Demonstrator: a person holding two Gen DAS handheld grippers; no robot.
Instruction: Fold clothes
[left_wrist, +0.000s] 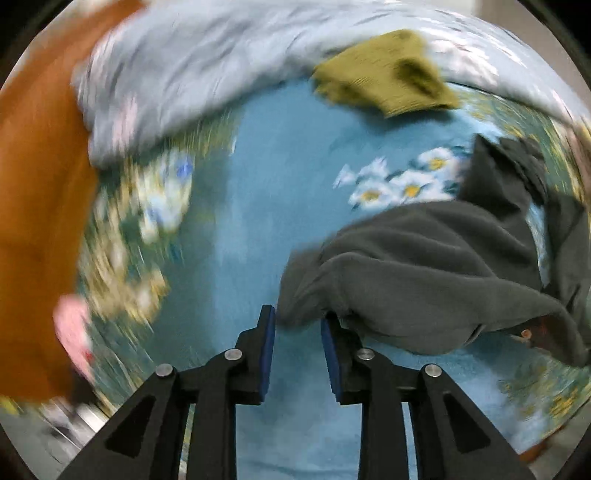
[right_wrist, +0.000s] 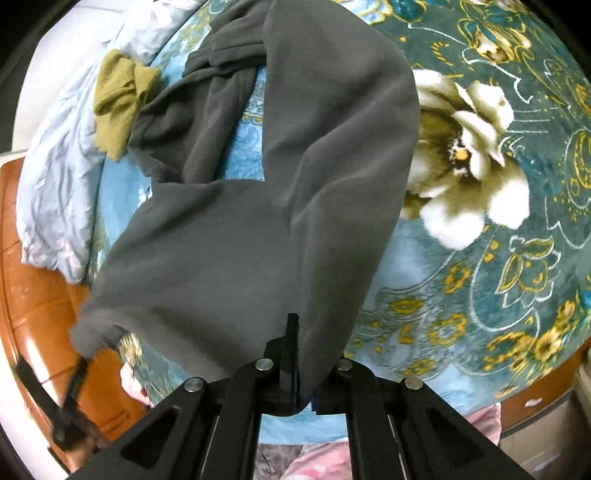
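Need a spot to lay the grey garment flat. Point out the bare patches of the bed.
Free: plain blue blanket between pale sheet and grey garment; also the flowered stretch right of the garment. Crowded: the far edge by the olive cloth.

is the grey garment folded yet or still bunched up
Still bunched: the grey garment lies in loose, uneven folds on the floral blanket, one edge pinched in the right gripper.

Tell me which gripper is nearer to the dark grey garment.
Right. The right gripper is shut on the dark grey garment, holding its edge between the pads. The left gripper is open just beside the garment's corner, nothing between its pads.
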